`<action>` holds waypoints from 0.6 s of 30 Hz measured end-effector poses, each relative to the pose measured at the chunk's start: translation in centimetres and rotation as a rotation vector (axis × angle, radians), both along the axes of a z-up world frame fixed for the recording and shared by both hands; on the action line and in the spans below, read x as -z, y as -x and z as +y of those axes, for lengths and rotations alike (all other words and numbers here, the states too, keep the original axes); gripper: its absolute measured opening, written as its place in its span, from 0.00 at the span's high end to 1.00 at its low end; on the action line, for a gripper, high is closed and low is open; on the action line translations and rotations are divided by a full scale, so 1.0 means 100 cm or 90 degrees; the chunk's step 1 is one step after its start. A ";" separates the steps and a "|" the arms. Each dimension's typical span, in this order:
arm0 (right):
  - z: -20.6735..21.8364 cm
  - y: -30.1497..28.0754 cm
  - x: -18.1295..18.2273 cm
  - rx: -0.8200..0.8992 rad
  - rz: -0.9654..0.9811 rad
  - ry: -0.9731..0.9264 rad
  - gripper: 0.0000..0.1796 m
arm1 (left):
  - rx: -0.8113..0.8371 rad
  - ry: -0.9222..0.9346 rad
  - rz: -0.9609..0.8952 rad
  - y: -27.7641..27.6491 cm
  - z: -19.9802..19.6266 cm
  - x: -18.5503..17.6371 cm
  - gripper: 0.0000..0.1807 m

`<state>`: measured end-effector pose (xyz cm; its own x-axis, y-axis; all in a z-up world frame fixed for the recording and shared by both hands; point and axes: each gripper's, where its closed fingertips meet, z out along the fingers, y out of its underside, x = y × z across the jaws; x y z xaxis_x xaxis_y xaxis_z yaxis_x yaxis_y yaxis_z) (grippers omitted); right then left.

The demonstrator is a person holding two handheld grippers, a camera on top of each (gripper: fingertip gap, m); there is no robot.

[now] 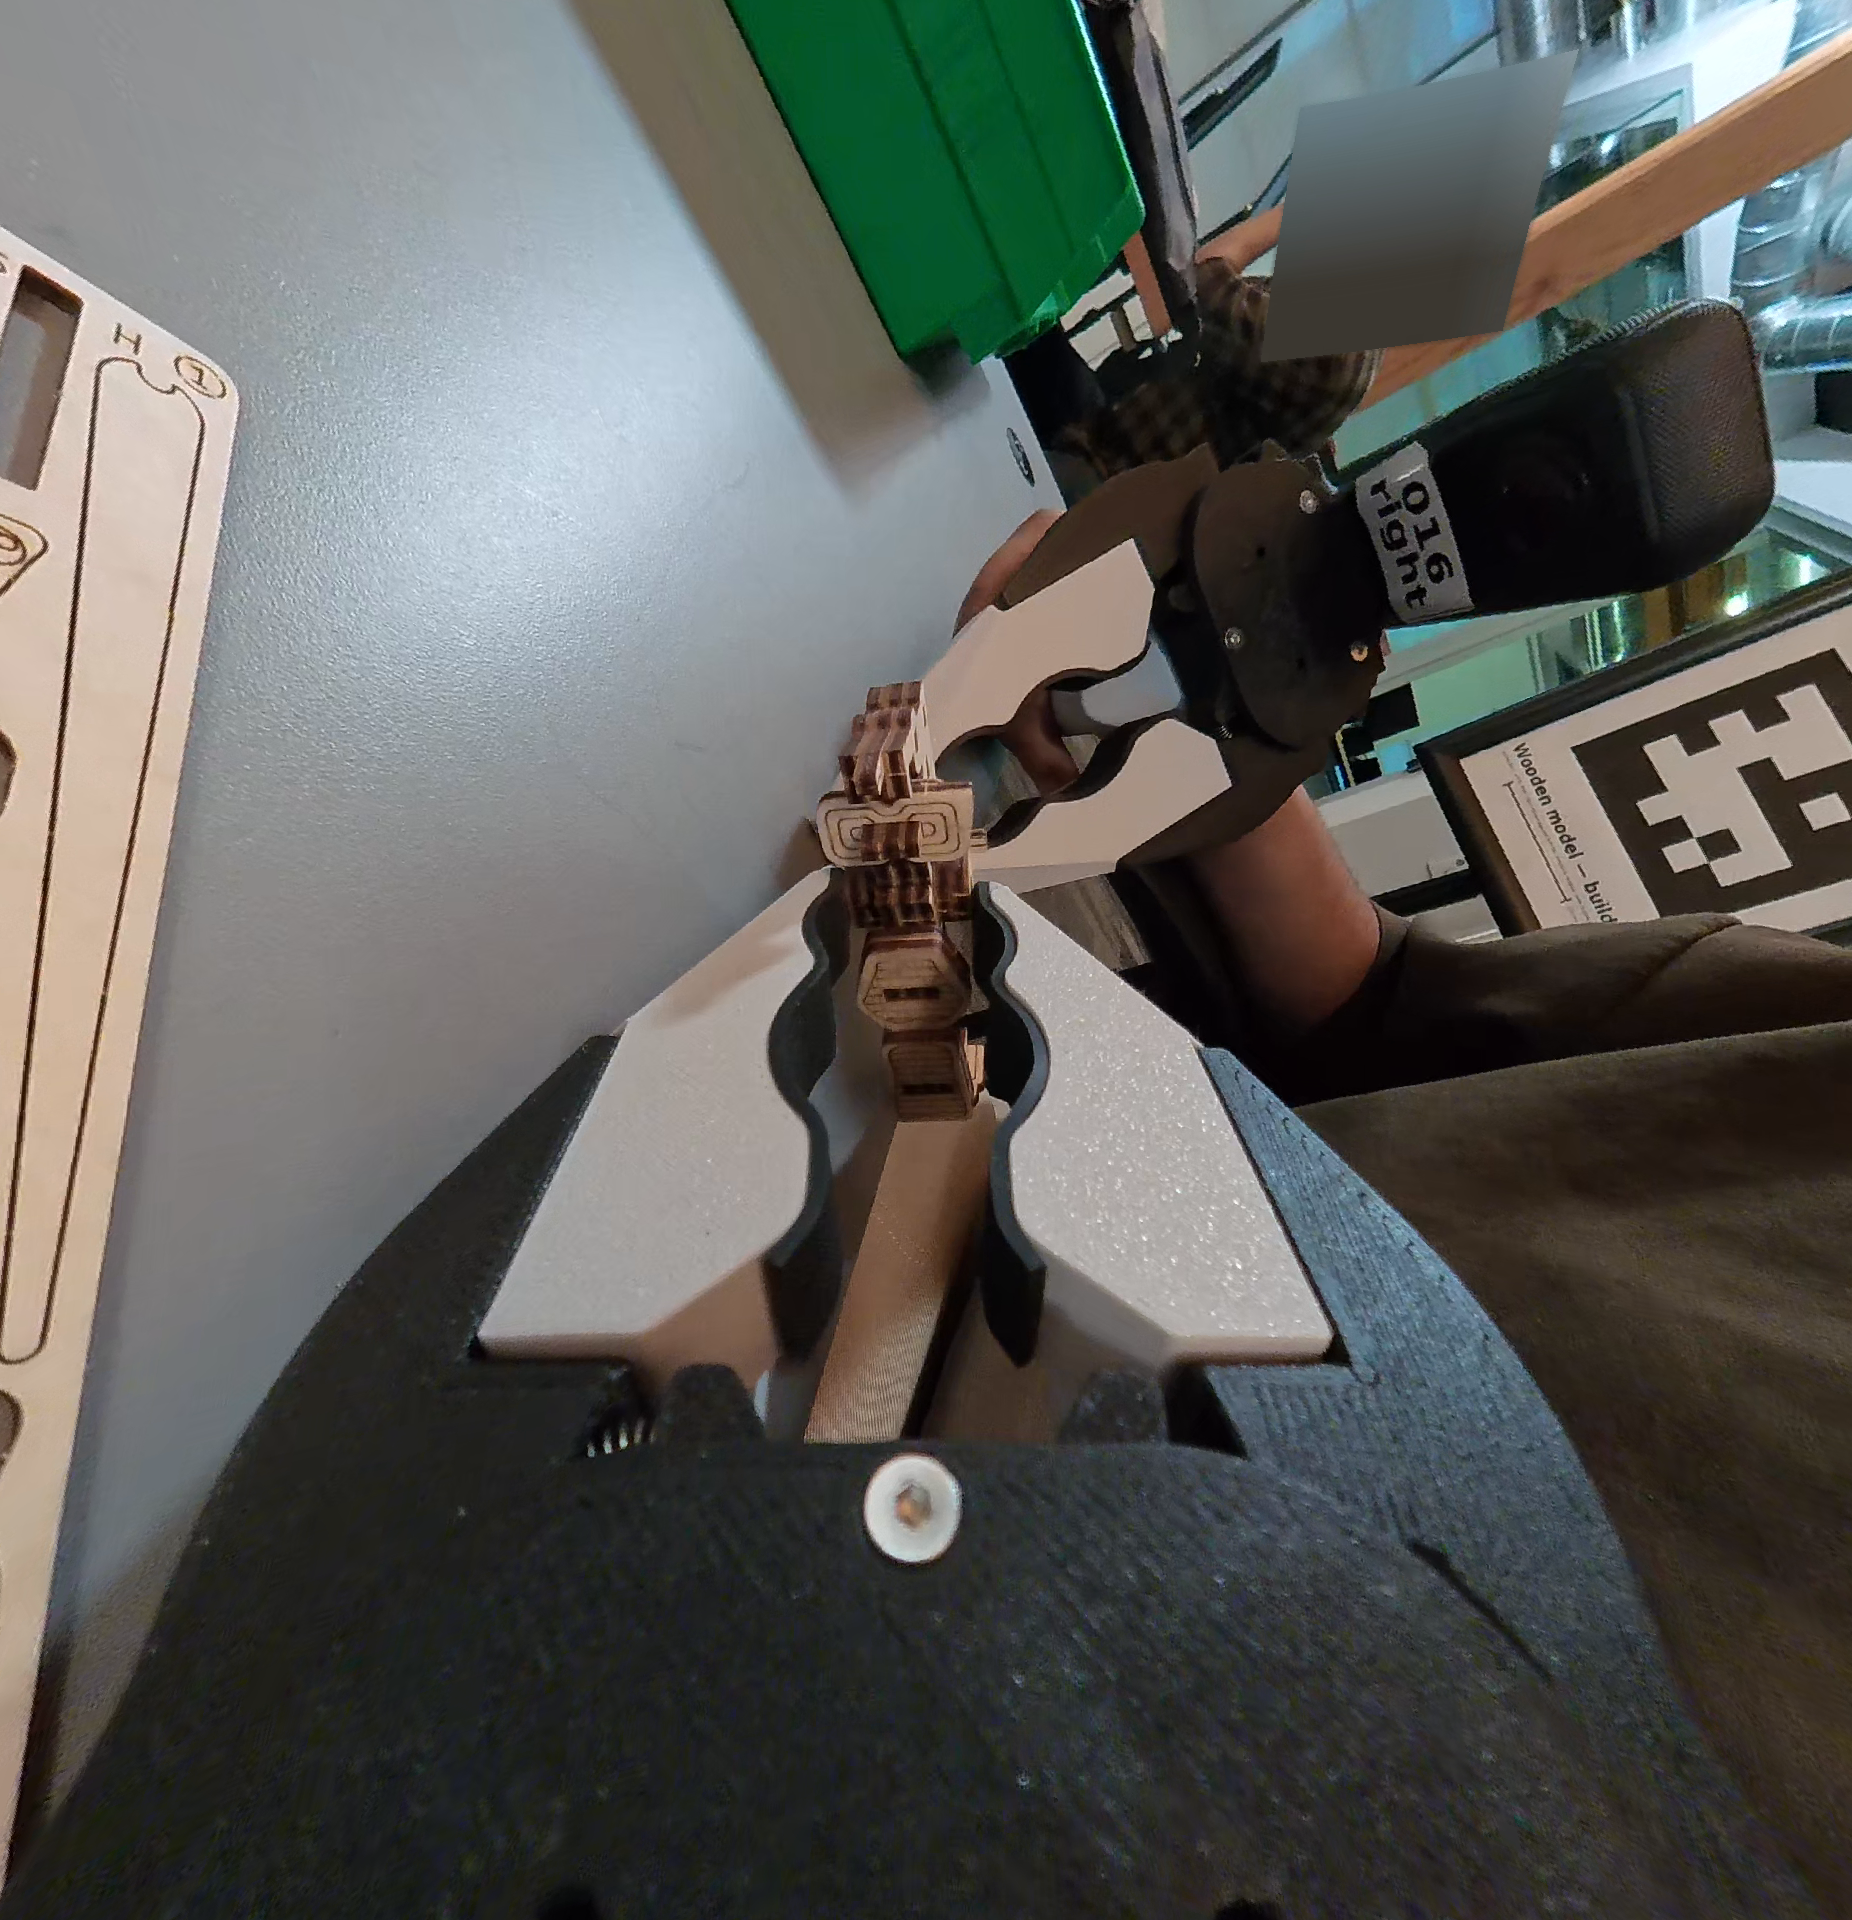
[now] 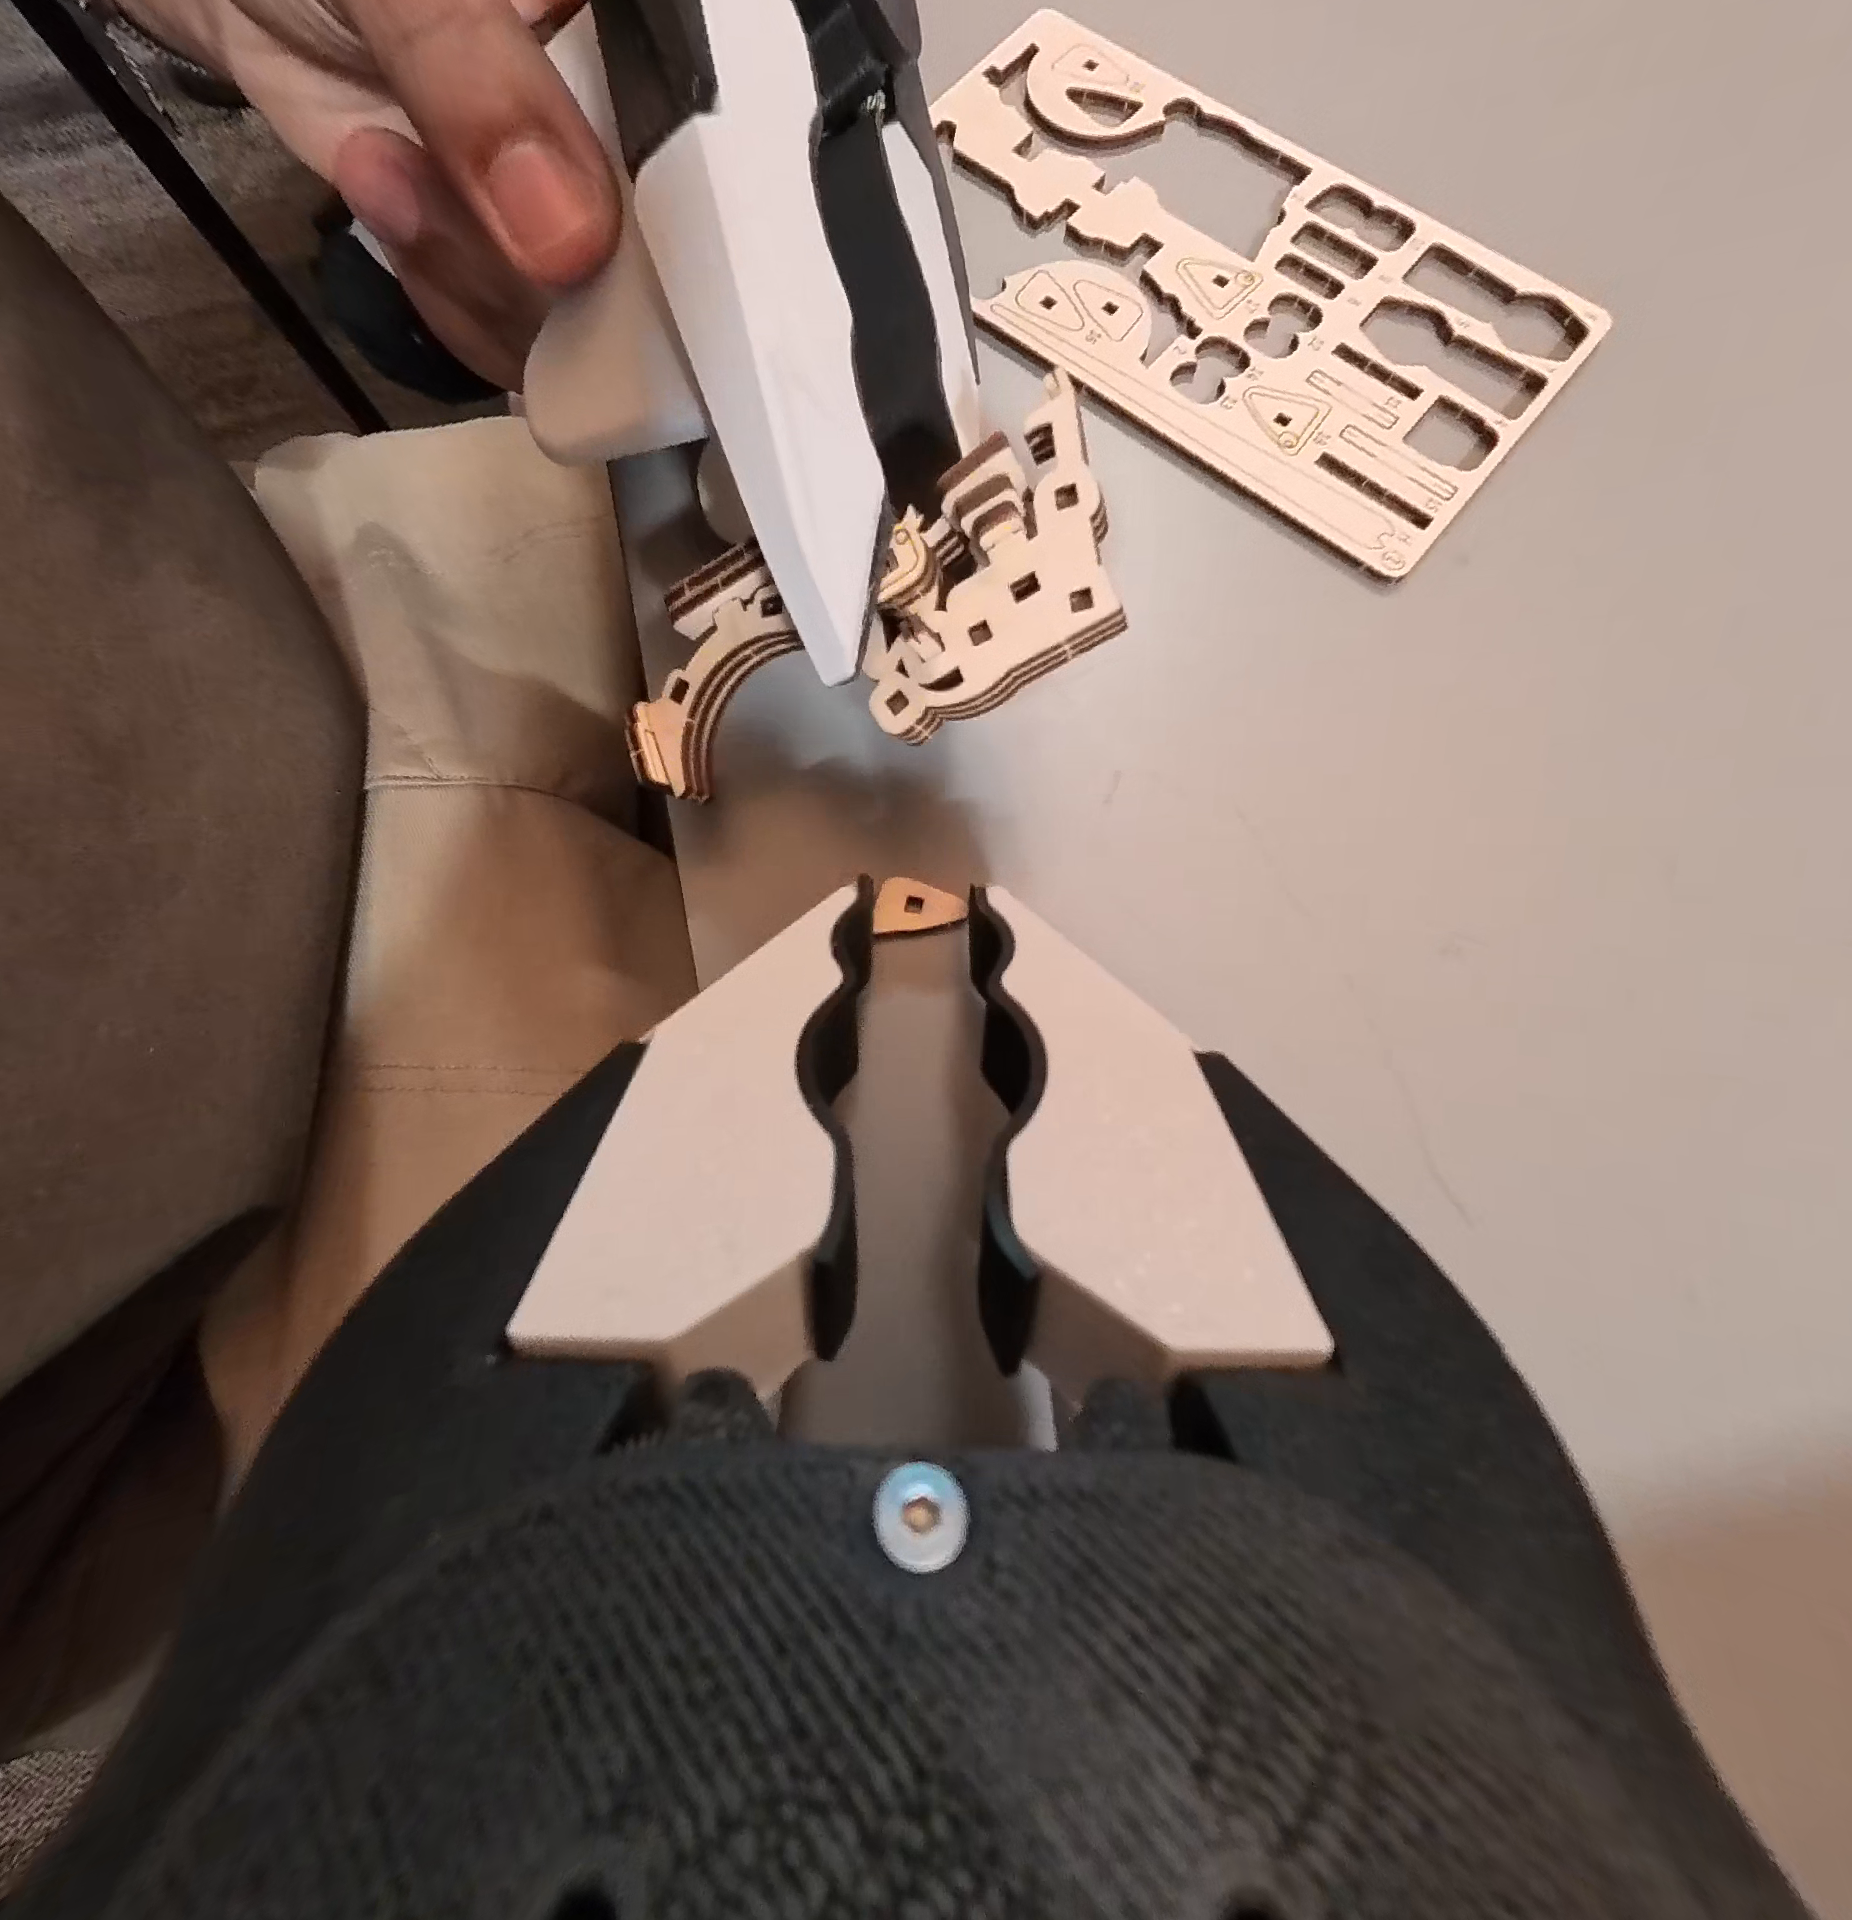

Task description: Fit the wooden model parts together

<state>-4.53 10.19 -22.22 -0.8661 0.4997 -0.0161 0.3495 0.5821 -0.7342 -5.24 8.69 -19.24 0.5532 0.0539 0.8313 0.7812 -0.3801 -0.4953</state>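
Observation:
The partly built wooden model (image 1: 894, 831) is a layered plywood piece with square holes; it also shows in the right wrist view (image 2: 1005, 613). My left gripper (image 1: 906, 896) is shut on it and holds it above the grey table (image 1: 465, 623) near the table's edge. In the right wrist view the left gripper (image 2: 880, 582) comes in from the top. My right gripper (image 2: 917, 906) is shut on a small wooden piece with a square hole (image 2: 914, 916), held a short way from the model. In the left wrist view the right gripper (image 1: 969, 800) has its tips beside the model.
A laser-cut wooden parts sheet (image 2: 1286, 343) lies flat on the table; it also shows at the left of the left wrist view (image 1: 80, 831). A green bin (image 1: 963, 177) stands at the back. A framed marker sign (image 1: 1680, 790) and the person's lap (image 1: 1524, 1351) lie off the table edge. The grippers are tip to tip, or close to it.

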 end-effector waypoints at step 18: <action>-0.018 0.001 -0.053 -0.055 0.280 -0.037 0.91 | 0.021 -0.001 0.004 -0.005 0.000 0.000 0.89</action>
<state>-4.60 8.36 -16.89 -0.8230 0.4146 0.3884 -0.0399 0.6398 -0.7675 -4.72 8.67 -19.23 0.5598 0.0341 0.8280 0.7651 -0.4050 -0.5006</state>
